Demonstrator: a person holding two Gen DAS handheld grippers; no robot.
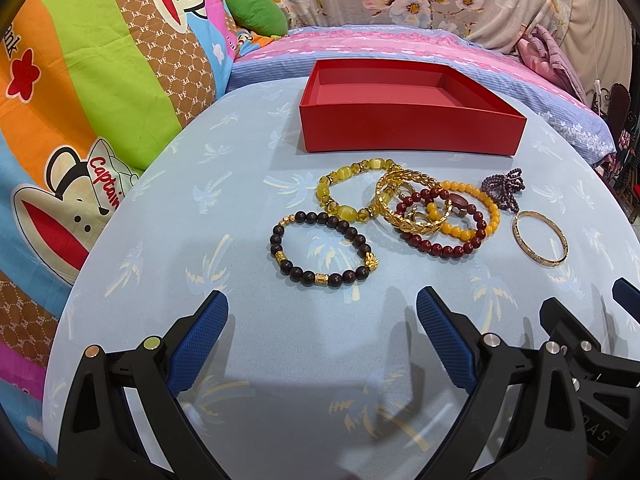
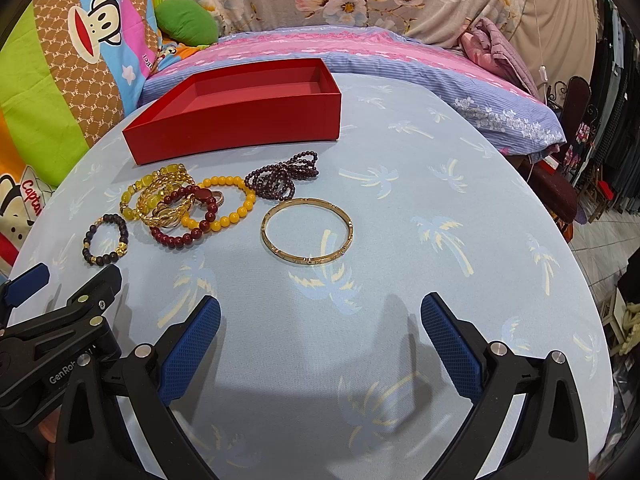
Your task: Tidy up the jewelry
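1. Right now both tools hover low over a round table [image 1: 280,360] covered in pale blue cloth printed with palm trees, with nothing between their fingers.
2. Left tool [image 1: 322,312]: its blue textured pads are spread wide apart, empty, at the 6 o'clock edge of the left wrist view.
3. Right tool [image 2: 320,316]: pads likewise spread and empty; the left tool's black frame shows at 8 o'clock in the right wrist view.
4. An open, shallow red cardboard box [image 1: 408,130] sits at 12 o'clock from the left tool, its inside bare.
5. Just in front of the box lies the jewelry, all on the cloth and none in the box.
6. A dark brown wooden bead bracelet with gold charms [image 1: 320,250] lies nearest the left tool, apart from the heap.
7. At 1 o'clock of it, a tangled heap: a yellow glass bead bracelet [image 1: 344,190], a gold leaf-pattern chain bracelet [image 1: 404,204], a dark red bead bracelet [image 1: 444,236] and an orange-yellow bead bracelet [image 1: 476,210], overlapping one another.
8. A bunched strand of small purple beads [image 2: 282,174] lies beside the heap, toward the box.
9. A thin gold bangle [image 2: 307,232] lies flat by itself at 12 o'clock from the right tool.
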